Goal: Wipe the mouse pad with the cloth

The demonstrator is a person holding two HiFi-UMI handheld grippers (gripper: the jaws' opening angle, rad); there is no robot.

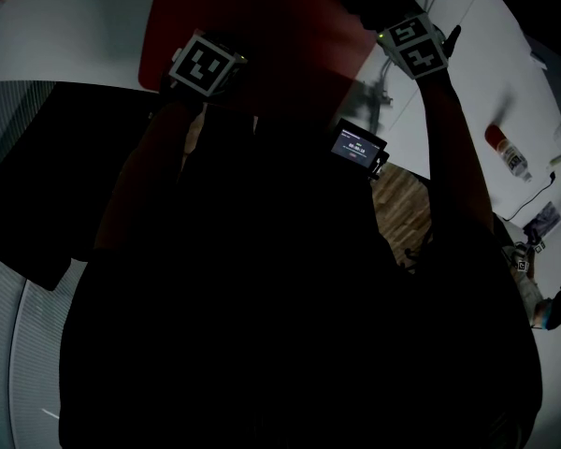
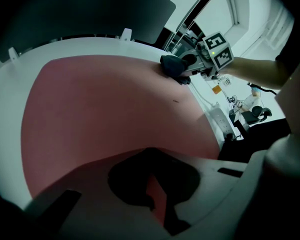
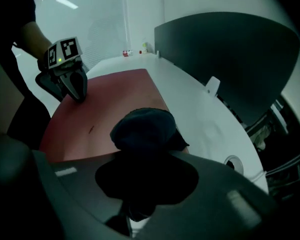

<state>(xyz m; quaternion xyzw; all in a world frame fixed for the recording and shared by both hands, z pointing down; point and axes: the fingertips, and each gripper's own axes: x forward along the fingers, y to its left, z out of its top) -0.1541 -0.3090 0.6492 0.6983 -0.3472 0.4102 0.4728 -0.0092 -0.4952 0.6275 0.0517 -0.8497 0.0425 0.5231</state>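
Observation:
A large red mouse pad lies on the white table. My right gripper is shut on a bunched dark blue cloth, which rests on the pad's far edge; the cloth hides the fingertips. From the left gripper view the cloth and right gripper sit at the pad's far right corner. My left gripper is low over the near side of the pad, its jaws close together with nothing between them. It shows as a dark wedge on the pad in the right gripper view. The head view is dark; only the pad and both marker cubes show.
A dark grey panel stands behind the table. A round cable hole is in the tabletop beside the cloth. A red-capped bottle lies on the table at the right. A power strip hangs past the table edge.

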